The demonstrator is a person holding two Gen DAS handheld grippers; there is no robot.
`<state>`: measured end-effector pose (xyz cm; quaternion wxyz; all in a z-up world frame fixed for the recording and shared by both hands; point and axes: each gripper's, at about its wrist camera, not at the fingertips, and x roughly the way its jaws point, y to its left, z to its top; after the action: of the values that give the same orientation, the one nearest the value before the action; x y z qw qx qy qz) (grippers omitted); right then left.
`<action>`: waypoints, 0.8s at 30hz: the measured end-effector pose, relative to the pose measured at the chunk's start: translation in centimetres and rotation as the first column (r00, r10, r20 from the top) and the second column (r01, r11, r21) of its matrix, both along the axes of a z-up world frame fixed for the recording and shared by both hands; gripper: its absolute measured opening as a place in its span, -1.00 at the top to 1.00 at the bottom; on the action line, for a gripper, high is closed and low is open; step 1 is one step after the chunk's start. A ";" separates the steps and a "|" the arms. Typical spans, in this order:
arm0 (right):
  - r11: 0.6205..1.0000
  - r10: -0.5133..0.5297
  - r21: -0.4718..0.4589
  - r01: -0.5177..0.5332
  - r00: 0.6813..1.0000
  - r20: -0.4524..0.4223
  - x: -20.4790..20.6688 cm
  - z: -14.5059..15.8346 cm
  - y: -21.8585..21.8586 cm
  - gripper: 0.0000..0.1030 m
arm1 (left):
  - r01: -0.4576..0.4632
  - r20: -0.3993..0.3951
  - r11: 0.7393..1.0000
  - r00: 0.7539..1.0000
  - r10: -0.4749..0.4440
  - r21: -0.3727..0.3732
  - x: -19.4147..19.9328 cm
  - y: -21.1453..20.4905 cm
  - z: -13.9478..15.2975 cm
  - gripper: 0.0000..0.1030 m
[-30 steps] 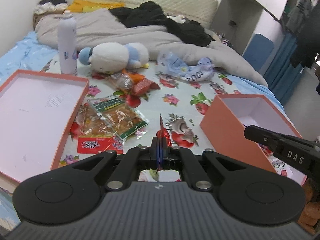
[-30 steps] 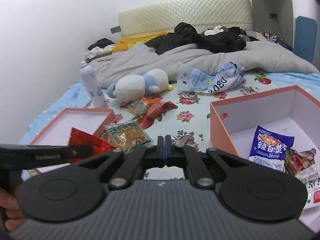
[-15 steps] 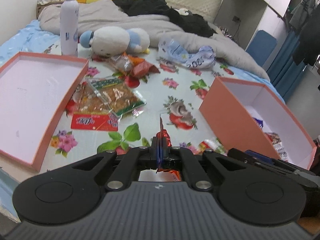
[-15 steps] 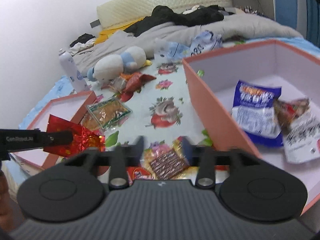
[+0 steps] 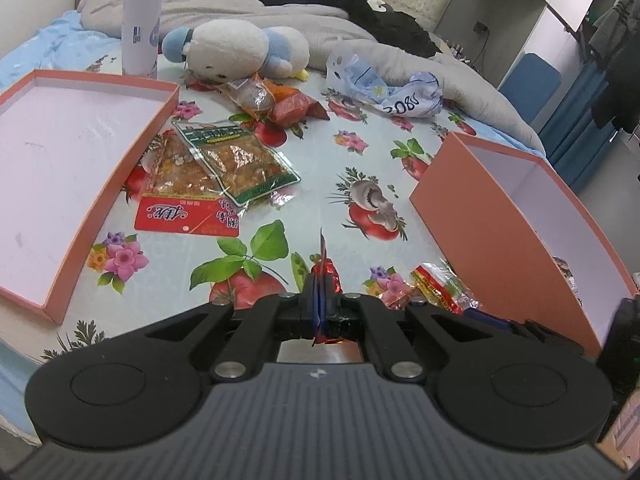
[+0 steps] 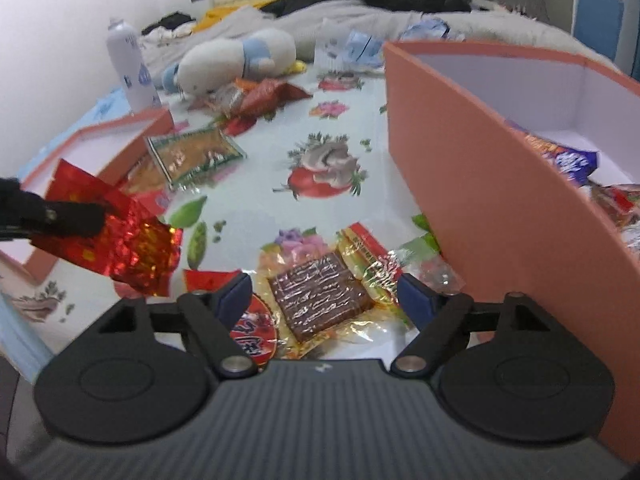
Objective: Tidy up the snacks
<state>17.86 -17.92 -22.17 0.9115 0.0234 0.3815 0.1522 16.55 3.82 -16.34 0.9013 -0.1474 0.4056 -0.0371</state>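
Observation:
My left gripper (image 5: 318, 300) is shut on a red foil snack packet (image 5: 323, 270), held edge-on above the flowered sheet; the packet also shows in the right wrist view (image 6: 120, 236). My right gripper (image 6: 326, 294) is open, low over a brown bar snack in clear wrap (image 6: 318, 294) next to the orange box (image 6: 480, 184). The box holds a blue packet (image 6: 568, 160) and other snacks. More snack packets (image 5: 232, 164) lie mid-bed, with a red card (image 5: 188, 216) under them.
An orange box lid (image 5: 52, 152) lies at the left. A plush toy (image 5: 236, 50), a white spray bottle (image 5: 140, 20), a crumpled plastic bag (image 5: 400, 92) and grey bedding (image 5: 280, 12) lie behind. A yellow-red packet (image 5: 436, 284) lies by the box.
My right gripper has opened and dropped down over the brown bar snack beside the box. My left gripper still holds the red foil packet and has moved lower and forward.

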 end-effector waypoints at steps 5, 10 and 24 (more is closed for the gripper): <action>0.994 0.058 -0.089 -0.059 0.998 -0.013 0.8 -1.3 1.1 -0.62 | 0.001 -0.018 1.000 1.000 -0.001 0.001 0.3 0.4 -0.5 0.98; 0.989 0.081 -0.118 -0.086 0.996 -0.042 1.3 -1.4 1.5 -0.59 | 0.005 -0.037 1.000 0.999 -0.005 -0.002 0.5 0.6 -1.0 0.98; 0.980 0.140 -0.133 -0.147 0.988 -0.059 1.1 0.3 2.9 -0.15 | -0.002 -0.044 1.000 0.999 0.002 -0.003 0.3 0.8 -0.4 0.98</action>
<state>18.97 -15.03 -21.86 0.8879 -0.0629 0.4141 0.1903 16.81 4.64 -16.77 0.8920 -0.1501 0.4251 -0.0337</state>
